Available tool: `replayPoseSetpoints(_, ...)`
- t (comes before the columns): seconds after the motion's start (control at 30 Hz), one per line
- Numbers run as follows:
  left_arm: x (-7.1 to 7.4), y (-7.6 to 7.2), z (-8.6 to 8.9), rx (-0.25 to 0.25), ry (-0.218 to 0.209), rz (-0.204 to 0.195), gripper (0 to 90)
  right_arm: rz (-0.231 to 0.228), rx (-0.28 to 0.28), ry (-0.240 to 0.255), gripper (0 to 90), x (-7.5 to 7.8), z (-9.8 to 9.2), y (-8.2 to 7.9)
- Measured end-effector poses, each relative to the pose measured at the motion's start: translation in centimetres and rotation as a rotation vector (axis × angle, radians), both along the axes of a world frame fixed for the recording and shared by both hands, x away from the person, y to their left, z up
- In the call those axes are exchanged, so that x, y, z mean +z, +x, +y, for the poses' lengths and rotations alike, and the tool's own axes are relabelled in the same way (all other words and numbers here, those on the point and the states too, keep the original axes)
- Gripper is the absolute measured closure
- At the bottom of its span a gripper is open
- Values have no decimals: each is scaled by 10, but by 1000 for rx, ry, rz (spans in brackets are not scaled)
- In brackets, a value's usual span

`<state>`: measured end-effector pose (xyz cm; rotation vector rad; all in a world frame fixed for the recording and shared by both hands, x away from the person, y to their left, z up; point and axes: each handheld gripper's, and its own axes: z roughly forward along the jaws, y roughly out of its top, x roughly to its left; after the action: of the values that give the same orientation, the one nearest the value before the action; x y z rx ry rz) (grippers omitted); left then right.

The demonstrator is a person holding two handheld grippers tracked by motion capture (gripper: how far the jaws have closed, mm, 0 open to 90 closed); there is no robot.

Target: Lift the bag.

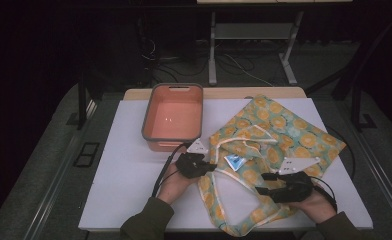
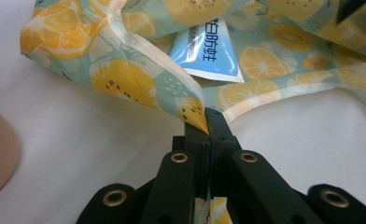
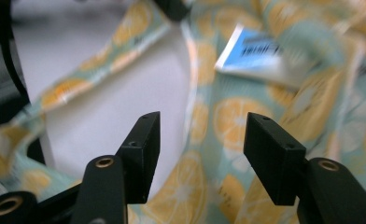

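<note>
Tote bag (image 1: 279, 135), lemon-print fabric on pale green, lies flat on the white table top (image 1: 124, 150), right of centre, w/ its mouth and pale handles (image 1: 244, 131) turned toward the person. Blue-and-white packet (image 1: 233, 162) rests at the bag mouth, partly under the fabric edge; in the left gripper view it shows printed characters and sits just beyond the pinched hem. Left gripper (image 2: 204, 122): jaws fully closed, clamped on the bag's rim edge, a fold of fabric (image 2: 193, 109) nipped between the pads. In the high view this gripper (image 1: 211, 167) sits at the bag's left edge, just in front of the orange bin. Right gripper (image 3: 200, 140): jaws approx. half apart, nothing between the pads; bag fabric and a handle strap lie beyond and below them, not gripped. In the high view the right gripper (image 1: 264, 182) is over the near part of the bag, near the lower handle loop, tips pointing left toward the other gripper. Right gripper view is blurred. Orange bin (image 1: 173, 132), grey rim, stands at table rear-centre, left of the bag, close to it; contact cannot be told.
</note>
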<state>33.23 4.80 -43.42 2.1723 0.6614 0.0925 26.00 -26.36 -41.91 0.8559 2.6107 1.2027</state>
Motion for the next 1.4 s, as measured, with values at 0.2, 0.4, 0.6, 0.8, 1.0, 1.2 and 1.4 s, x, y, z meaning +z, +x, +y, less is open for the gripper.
replayPoseSetpoints(0.2, 1, -1, 2, 8, -13, 0, 893, 52, 30, -99, 467, -24, 12, 2)
replayPoseSetpoints(0.4, 4, -2, 2, 8, -37, -4, 894, 18, 19, -140, 830, -26, 8, 7)
replayPoseSetpoints(0.6, 15, -5, 4, 18, -80, -42, 894, -40, -6, -116, 889, -14, 2, 9)
replayPoseSetpoints(0.8, 31, -6, 5, 21, -128, -78, 894, -121, -44, -53, 891, 4, -5, 14)
replayPoseSetpoints(1.0, 47, -7, 1, 14, -161, -112, 895, -180, -62, 0, 893, 21, -7, 22)
replayPoseSetpoints(1.2, 71, -11, 1, 4, -215, -168, 895, -222, -72, 68, 894, 40, -7, 25)
replayPoseSetpoints(1.4, 91, -16, 9, 16, -263, -211, 895, -285, -74, 122, 894, 64, -9, 21)
